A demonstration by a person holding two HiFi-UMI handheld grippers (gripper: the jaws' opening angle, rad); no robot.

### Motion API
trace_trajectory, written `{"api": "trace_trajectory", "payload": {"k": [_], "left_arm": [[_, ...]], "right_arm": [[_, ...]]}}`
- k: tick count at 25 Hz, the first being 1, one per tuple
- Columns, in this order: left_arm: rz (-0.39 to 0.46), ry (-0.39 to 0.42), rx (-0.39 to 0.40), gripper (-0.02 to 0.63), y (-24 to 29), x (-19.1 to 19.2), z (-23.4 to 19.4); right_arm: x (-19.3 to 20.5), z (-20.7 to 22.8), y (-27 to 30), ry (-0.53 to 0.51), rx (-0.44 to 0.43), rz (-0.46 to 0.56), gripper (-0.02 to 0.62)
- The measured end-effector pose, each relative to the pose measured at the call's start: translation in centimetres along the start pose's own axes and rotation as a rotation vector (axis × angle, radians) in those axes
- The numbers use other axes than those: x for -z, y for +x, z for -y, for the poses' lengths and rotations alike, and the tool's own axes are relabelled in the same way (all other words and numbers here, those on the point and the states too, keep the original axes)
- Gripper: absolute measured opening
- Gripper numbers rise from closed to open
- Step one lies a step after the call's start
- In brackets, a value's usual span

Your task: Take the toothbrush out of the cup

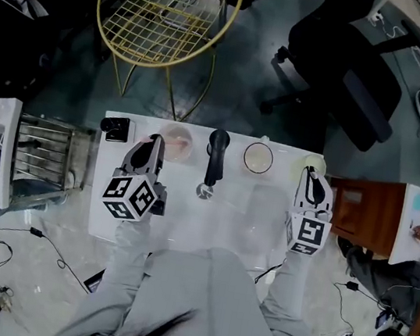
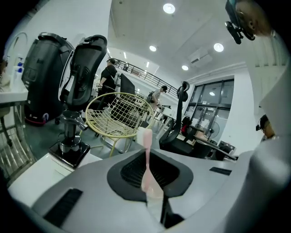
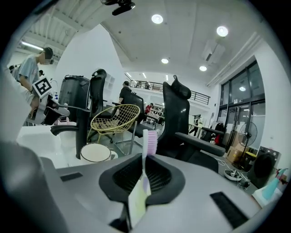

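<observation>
A pale pink toothbrush [image 2: 147, 157] stood head up, pinched by its handle in the closed jaws of the left gripper [image 1: 153, 145], whose tip sat at the pink cup [image 1: 176, 144] on the white table [image 1: 241, 220]. The right gripper [image 1: 311, 176] was likewise clamped on a second toothbrush [image 3: 148, 145], purple-bristled, at the pale green cup [image 1: 302, 164] (whether either handle's lower end sat inside its cup, no view showed). The lift would probably go best straight up along each handle, grip firm, until the end cleared the rim and neither cup tipped.
</observation>
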State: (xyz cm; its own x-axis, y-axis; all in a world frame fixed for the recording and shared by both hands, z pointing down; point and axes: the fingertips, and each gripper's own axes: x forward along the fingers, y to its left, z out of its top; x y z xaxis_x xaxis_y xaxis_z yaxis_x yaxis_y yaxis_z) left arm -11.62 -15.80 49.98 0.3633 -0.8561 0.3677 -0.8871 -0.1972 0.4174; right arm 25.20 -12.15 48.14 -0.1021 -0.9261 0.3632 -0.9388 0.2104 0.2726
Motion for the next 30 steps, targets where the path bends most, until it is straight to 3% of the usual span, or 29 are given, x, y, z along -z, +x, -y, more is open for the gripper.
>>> {"api": "trace_trajectory", "payload": {"k": [20, 30], "left_arm": [[0.142, 0.106, 0.068, 0.04, -5.7, -5.0, 3.7], [0.205, 0.207, 0.087, 0.04, -10.1, -6.5, 6.1]], "right_arm": [[-9.0, -0.8, -5.9, -0.058, 0.024, 0.176, 0.035], [-12.4, -5.2, -9.0, -0.012, -0.085, 0.283, 0.035]]}}
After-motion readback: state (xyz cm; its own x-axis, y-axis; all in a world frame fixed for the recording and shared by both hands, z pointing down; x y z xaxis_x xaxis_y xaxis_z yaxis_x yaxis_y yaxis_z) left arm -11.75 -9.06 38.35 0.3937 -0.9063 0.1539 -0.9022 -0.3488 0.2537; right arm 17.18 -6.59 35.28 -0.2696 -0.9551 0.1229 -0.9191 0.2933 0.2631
